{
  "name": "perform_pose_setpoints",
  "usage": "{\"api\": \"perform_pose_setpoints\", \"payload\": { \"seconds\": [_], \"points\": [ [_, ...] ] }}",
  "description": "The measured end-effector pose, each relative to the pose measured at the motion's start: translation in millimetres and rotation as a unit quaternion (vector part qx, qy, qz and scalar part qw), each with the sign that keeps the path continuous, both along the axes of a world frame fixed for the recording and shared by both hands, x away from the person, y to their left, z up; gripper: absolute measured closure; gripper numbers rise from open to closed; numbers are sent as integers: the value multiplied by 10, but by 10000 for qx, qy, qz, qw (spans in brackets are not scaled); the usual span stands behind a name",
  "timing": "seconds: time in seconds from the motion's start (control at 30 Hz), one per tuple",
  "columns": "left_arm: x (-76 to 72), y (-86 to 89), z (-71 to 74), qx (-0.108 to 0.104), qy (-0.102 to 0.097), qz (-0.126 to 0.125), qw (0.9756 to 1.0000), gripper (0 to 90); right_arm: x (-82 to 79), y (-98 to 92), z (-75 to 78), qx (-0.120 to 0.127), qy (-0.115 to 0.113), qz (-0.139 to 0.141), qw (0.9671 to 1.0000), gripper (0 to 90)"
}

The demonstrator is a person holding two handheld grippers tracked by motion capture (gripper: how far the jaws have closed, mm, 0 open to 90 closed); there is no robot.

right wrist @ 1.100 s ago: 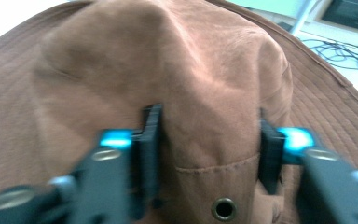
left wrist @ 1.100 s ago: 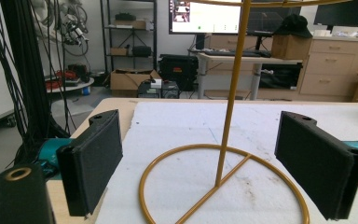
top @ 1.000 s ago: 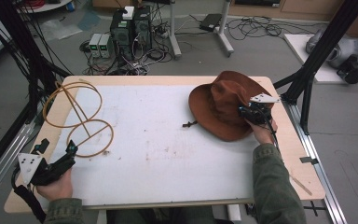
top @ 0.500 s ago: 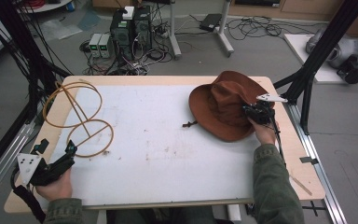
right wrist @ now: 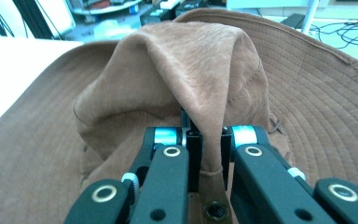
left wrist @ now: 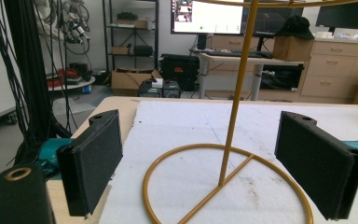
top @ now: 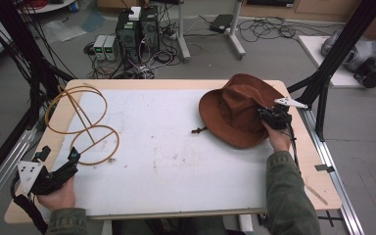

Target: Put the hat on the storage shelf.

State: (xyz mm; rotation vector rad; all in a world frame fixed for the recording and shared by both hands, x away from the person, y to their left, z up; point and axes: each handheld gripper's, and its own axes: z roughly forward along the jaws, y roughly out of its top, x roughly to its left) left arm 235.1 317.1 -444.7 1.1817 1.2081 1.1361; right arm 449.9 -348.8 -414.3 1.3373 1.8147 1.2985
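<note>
A brown brimmed hat (top: pixel 237 110) lies at the right of the white-topped table (top: pixel 176 161). My right gripper (top: pixel 269 116) is shut on a pinched fold of the hat's crown (right wrist: pixel 209 116), and the cloth rises in a ridge between the jaws. A gold wire hat stand (top: pixel 81 125) sits upright at the left of the table, with a round base (left wrist: pixel 226 186) and a thin pole (left wrist: pixel 240 84). My left gripper (top: pixel 61 169) rests near the front left corner, open, its two black pads (left wrist: pixel 95 161) wide apart and facing the stand's base with nothing between them.
A dark cord end (top: pixel 198 130) of the hat trails onto the table to the hat's left. Black frame posts (top: pixel 328 63) stand at the table's right and left edges. Computers and cables (top: pixel 137 34) lie on the floor beyond the far edge.
The right gripper has shifted slightly toward the right with the hat's crown pinched in it. The left gripper has stayed still.
</note>
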Motion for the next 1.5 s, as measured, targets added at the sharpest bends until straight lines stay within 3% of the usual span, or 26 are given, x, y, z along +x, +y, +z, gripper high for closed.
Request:
{"api": "perform_pose_setpoints", "payload": {
  "seconds": [0.07, 0.13, 0.43, 0.57, 0.6, 0.77, 0.8, 1.2, 1.5],
  "points": [
    [1, 1, -1, -10, 1, -8, 10000, 152, -7, -25, 14, 280, -20, -16, 9996, 889],
    [3, 0, -4, -34, 0, -4, 10000, 152, -18, -32, 32, 398, -48, -27, 9992, 888],
    [1, -6, -2, -28, 10, -27, 10000, 152, -73, -16, 125, 639, -329, -93, 9974, 887],
    [1, -5, -4, -61, -1, -18, 10000, 152, -113, -3, 184, 705, -578, -144, 9957, 887],
    [0, -5, -5, -79, -12, -16, 10000, 152, -140, 5, 222, 799, -700, -157, 9942, 887],
    [-9, 4, -4, -93, -3, -14, 10000, 153, -179, -8, 272, 911, -863, -215, 9919, 887],
    [-8, 4, -4, -99, -1, -15, 10000, 153, -203, -16, 303, 1005, -962, -246, 9900, 887],
    [-2, -11, -2, -134, -20, -46, 9999, 153, -313, 55, 438, 948, -1293, -310, 9866, 886],
    [-1, -15, -2, -159, -33, -70, 9998, 153, -379, 216, 695, 921, -1482, -199, 9845, 885]
  ]
}}
